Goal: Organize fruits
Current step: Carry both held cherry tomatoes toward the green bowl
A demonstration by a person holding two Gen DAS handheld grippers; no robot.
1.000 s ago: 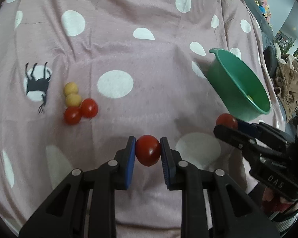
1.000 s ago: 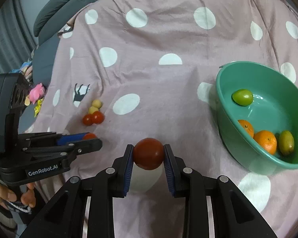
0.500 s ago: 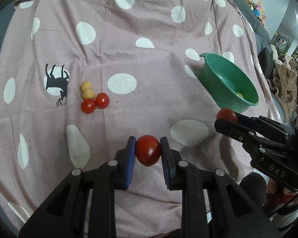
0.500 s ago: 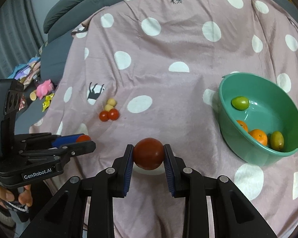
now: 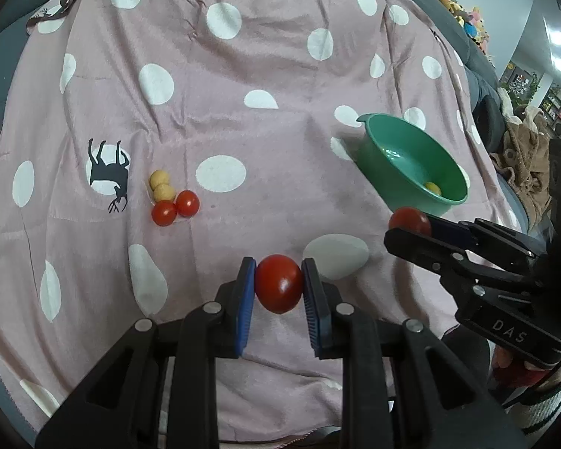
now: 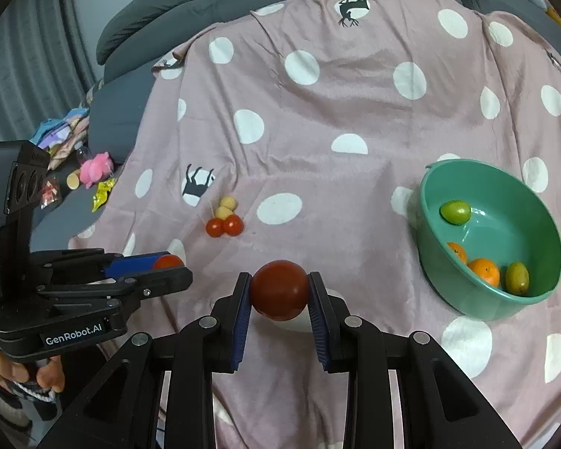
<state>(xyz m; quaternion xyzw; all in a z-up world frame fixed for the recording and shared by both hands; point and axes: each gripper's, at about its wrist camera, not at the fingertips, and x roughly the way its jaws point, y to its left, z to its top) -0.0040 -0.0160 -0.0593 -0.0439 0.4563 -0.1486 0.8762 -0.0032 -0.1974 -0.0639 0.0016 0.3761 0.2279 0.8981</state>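
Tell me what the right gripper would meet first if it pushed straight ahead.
Probably the bare pink cloth, between the small fruit cluster and green bowl. The right gripper holds a tomato; depth is uncertain.

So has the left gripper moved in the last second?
Yes. The left gripper has pulled up and back: the green bowl looks smaller and more cloth shows.

Each fisheye sat behind its own gripper's fingers, angled down over the dotted blanket [image 5: 280, 131] from fairly high up. The left view faced rightward toward the green bowl [image 5: 411, 164] — only part of its inside showed. The right view looked straight into that bowl, and both shared the small fruit cluster [image 6: 224, 219].
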